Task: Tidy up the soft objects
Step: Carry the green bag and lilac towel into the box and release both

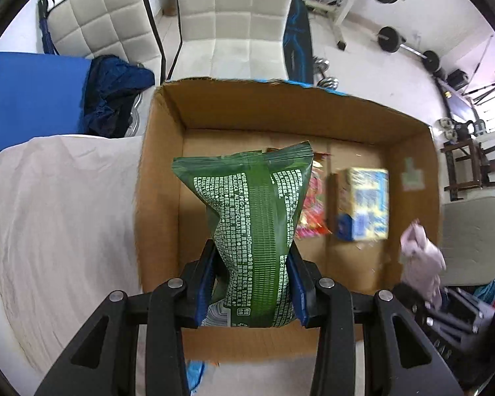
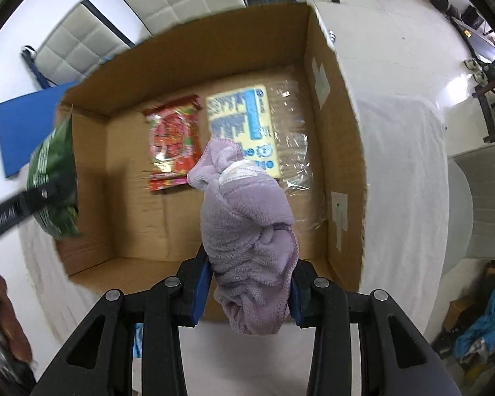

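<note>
Holding both loads above the cardboard box [image 1: 161, 178], presumably for dropping in. Left gripper [image 1: 252, 274] is clamped on the green packet [image 1: 257, 217] near its lower end, so the bulk stands ahead of the fingers. Right gripper [image 2: 252, 283] is clenched on the lilac cloth [image 2: 247, 231]. Red snack bag [image 2: 173, 142] and blue-yellow pack [image 2: 241, 125] lie on the box floor beyond, so both loads likely go nearer.

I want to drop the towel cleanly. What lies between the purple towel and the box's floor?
In the right wrist view, the purple towel hangs over bare cardboard box floor; its tip overlaps the yellow-blue pack.
</note>
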### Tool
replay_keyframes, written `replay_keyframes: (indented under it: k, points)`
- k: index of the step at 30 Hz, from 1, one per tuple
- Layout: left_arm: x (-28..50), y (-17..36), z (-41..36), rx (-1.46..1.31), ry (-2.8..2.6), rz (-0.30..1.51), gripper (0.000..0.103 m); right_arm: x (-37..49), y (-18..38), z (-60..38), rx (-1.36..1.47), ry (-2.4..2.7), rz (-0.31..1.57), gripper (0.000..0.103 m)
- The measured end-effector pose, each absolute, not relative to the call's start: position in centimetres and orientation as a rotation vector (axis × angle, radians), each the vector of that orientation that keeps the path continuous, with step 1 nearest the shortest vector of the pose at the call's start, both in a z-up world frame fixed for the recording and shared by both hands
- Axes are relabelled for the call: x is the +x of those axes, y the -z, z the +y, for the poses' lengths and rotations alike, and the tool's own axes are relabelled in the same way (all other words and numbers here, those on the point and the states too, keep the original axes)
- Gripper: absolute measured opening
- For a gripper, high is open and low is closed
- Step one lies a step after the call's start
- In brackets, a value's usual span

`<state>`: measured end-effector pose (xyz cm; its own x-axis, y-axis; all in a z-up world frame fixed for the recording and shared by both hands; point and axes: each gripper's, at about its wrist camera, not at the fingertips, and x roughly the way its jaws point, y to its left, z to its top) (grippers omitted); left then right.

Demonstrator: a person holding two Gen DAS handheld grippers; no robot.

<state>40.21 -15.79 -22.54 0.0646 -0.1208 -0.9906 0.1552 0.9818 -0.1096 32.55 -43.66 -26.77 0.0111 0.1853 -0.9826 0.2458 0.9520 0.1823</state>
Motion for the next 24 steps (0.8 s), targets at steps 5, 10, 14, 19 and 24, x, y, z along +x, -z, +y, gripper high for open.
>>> replay_keyframes:
  k: [5,10,14,19,24]
  points:
    - [42.9,26.4,-16.2,0.038,0.187,1.559,0.037,33.2,30.0,-43.7,0.308,0.074,1.631,0.041]
    - [44.2,28.3,-16.7,0.081,0.175,1.569,0.037,33.5,31.5,-43.9,0.287,0.095,1.656,0.041]
    - [45.0,29.1,-17.0,0.091,0.164,1.587,0.037,33.7,32.2,-43.8,0.273,0.089,1.677,0.042]
    - [45.3,28.8,-17.0,0.09,0.163,1.593,0.042,33.7,31.7,-43.5,0.28,0.055,1.683,0.057]
    - [44.5,26.8,-16.7,0.078,0.168,1.558,0.045,33.9,29.8,-43.0,0.255,0.058,1.631,0.096]
